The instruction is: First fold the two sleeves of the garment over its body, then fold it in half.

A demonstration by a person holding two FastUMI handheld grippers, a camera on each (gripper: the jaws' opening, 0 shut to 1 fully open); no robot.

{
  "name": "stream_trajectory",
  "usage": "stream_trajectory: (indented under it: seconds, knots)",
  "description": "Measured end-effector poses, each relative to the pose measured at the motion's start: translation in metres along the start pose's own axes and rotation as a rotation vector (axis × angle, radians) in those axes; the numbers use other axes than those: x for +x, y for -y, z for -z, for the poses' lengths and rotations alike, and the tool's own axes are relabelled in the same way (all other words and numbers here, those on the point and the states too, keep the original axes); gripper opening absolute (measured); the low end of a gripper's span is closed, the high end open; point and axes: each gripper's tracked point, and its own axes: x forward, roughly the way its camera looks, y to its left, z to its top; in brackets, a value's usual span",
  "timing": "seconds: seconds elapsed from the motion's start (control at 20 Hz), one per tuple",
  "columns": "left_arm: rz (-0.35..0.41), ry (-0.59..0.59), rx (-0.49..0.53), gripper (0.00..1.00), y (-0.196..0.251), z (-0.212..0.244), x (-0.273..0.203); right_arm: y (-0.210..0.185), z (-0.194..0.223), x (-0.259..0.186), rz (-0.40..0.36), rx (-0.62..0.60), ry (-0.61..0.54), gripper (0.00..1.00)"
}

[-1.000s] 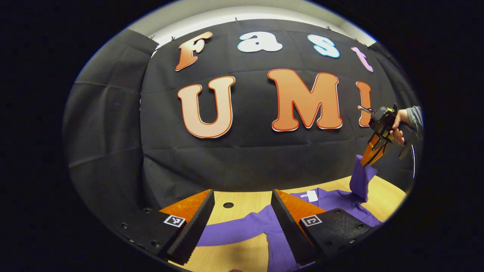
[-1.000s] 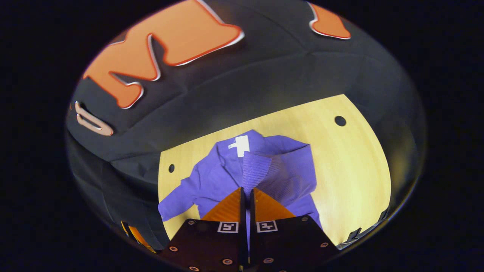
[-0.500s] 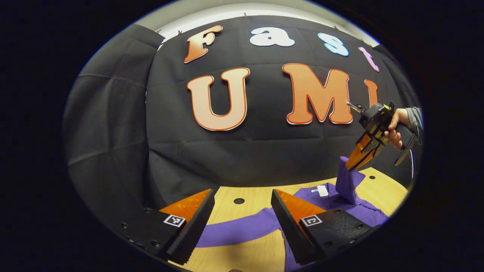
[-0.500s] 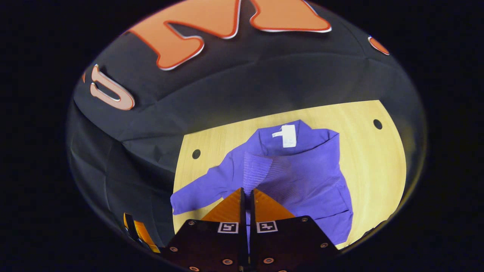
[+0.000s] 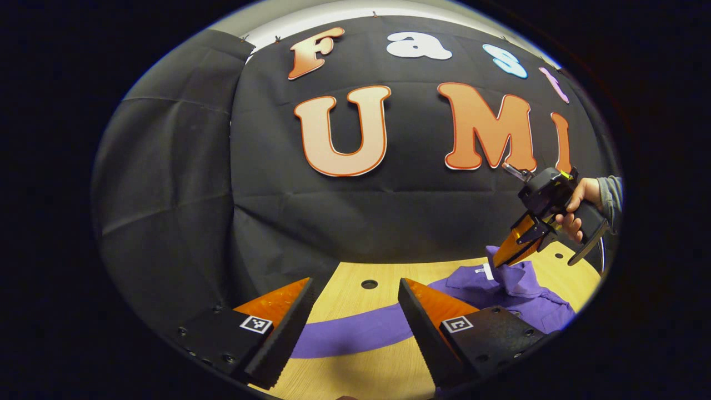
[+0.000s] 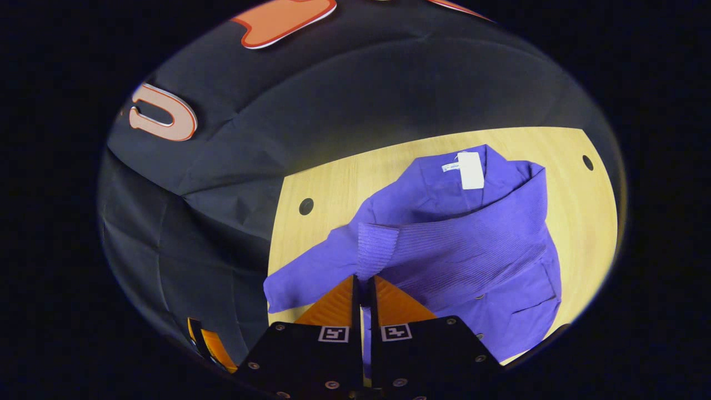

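The purple garment (image 6: 477, 244) lay on the wooden table (image 6: 328, 183), collar at the far side. The right gripper (image 6: 364, 283) had its jaws closed on the ribbed cuff of 1 sleeve (image 6: 444, 250), holding it across the body, so sleeve fold 1 of 2 looked in hand. The left gripper (image 5: 355, 311) hovered with jaws open above the other sleeve (image 5: 355, 333), stretched flat to the left. Next, I judged, the right should lower and release the cuff, then the left should pinch its sleeve.
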Motion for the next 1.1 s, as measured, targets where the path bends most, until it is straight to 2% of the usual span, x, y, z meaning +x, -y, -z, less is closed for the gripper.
stream_trajectory:
  seconds: [0.1, 0.25, 0.3, 0.55, 0.6, 0.65, 0.7, 0.75, 0.9, 1.1]
  knots:
    - [-0.012, -0.01, -0.001, 0.95, -0.006, 0.005, 0.001, -0.007, 0.0, 0.001, -0.019, -0.001, 0.002, 0.08]
    - [-0.029, -0.018, 0.004, 0.95, -0.009, 0.012, 0.004, -0.027, -0.001, -0.002, -0.091, 0.02, 0.006, 0.11]
    - [-0.035, -0.02, 0.008, 0.95, -0.01, 0.012, 0.007, -0.026, -0.003, -0.003, -0.093, 0.017, 0.01, 0.17]
    - [-0.061, -0.03, 0.03, 0.95, -0.027, 0.012, 0.026, -0.016, -0.01, -0.026, -0.084, -0.046, 0.073, 0.32]
    - [-0.067, -0.053, 0.027, 0.95, -0.032, 0.016, 0.031, -0.013, -0.014, -0.034, -0.079, -0.06, 0.102, 0.39]
    - [-0.076, -0.086, 0.024, 0.94, -0.041, 0.022, 0.039, -0.012, -0.02, -0.044, -0.08, -0.079, 0.14, 0.44]
    - [-0.088, -0.123, 0.016, 0.95, -0.047, 0.029, 0.046, -0.007, -0.024, -0.053, -0.071, -0.099, 0.176, 0.66]
    - [-0.094, -0.16, 0.004, 0.95, -0.054, 0.035, 0.053, -0.004, -0.029, -0.064, -0.067, -0.121, 0.217, 0.57]
    - [-0.112, -0.282, -0.024, 0.95, -0.072, 0.057, 0.075, 0.009, -0.042, -0.099, -0.032, -0.167, 0.336, 0.76]
    - [-0.078, -0.527, -0.08, 0.95, -0.071, 0.094, 0.112, 0.039, -0.054, -0.144, 0.033, -0.199, 0.478, 0.89]
